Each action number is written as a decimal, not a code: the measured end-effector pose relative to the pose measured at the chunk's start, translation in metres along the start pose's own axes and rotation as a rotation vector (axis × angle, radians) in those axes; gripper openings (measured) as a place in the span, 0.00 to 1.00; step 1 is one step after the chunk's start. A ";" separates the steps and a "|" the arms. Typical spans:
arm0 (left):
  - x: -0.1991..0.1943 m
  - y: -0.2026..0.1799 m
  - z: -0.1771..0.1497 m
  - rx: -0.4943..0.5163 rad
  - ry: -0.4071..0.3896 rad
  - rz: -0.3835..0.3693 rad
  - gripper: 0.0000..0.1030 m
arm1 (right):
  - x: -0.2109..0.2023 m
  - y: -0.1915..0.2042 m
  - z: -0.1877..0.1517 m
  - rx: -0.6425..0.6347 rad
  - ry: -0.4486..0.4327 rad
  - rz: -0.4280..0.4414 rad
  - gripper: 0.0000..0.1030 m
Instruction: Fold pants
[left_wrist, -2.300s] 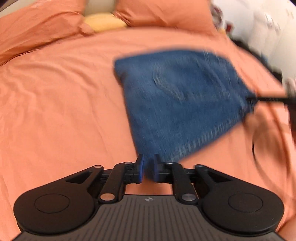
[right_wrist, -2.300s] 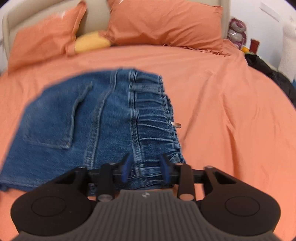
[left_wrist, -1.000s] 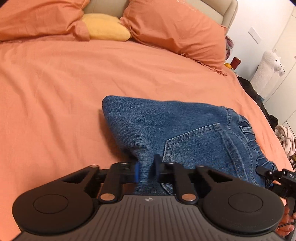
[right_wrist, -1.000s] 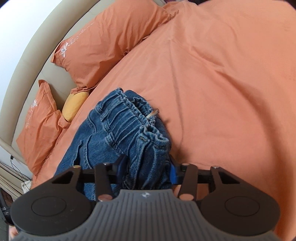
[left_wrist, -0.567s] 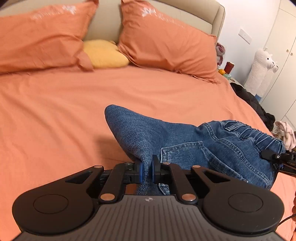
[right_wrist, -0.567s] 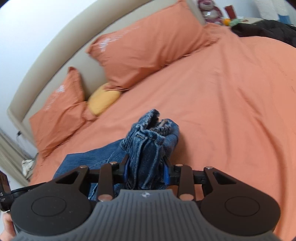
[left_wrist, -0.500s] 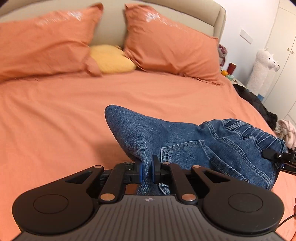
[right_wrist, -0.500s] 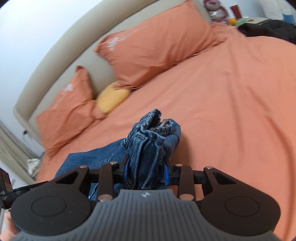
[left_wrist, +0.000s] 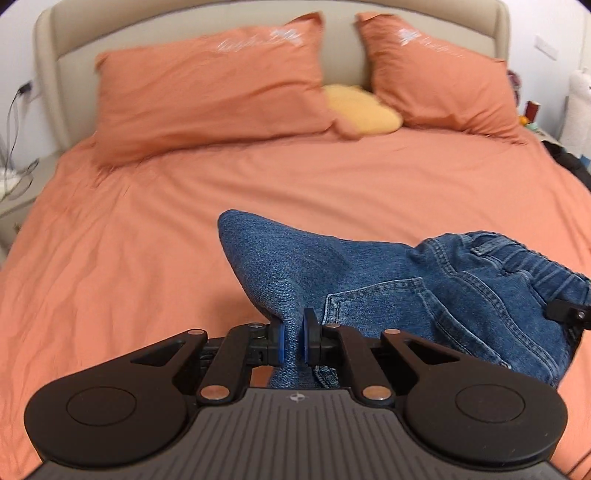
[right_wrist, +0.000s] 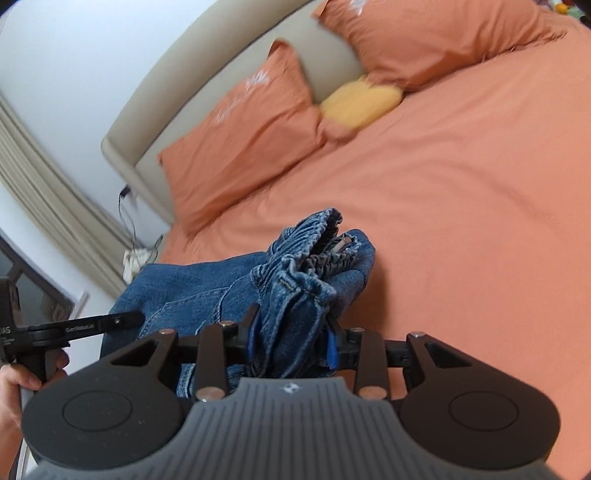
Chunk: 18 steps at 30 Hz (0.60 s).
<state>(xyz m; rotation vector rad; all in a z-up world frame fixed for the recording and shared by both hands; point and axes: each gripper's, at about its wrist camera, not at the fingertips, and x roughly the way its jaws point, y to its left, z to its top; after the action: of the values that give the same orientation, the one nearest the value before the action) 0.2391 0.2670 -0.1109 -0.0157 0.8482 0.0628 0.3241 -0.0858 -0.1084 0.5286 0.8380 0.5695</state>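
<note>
The folded jeans (left_wrist: 424, 291) now hang lifted above the orange bed (left_wrist: 147, 229), off it since a second ago. The left gripper (left_wrist: 293, 338) pinches a corner; the right gripper (right_wrist: 291, 343) clamps the bunched waistband, so relocation seems underway.

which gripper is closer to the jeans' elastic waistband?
Right. The right gripper has its jaws clamped on the bunched waistband of the jeans. The left gripper pinches a plain denim fold at the opposite end, beside the back pocket.
</note>
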 end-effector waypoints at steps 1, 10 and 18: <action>0.005 0.008 -0.008 -0.016 0.010 -0.002 0.09 | 0.006 0.008 -0.010 -0.008 0.016 -0.010 0.30; 0.059 0.046 -0.070 -0.130 0.098 -0.032 0.10 | 0.035 0.003 -0.081 -0.019 0.176 -0.195 0.30; 0.071 0.049 -0.078 -0.134 0.137 0.070 0.54 | 0.056 0.005 -0.081 -0.042 0.203 -0.303 0.54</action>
<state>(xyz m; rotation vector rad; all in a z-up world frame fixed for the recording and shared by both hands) 0.2247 0.3161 -0.2153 -0.1176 0.9802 0.1857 0.2879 -0.0293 -0.1808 0.2996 1.0746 0.3643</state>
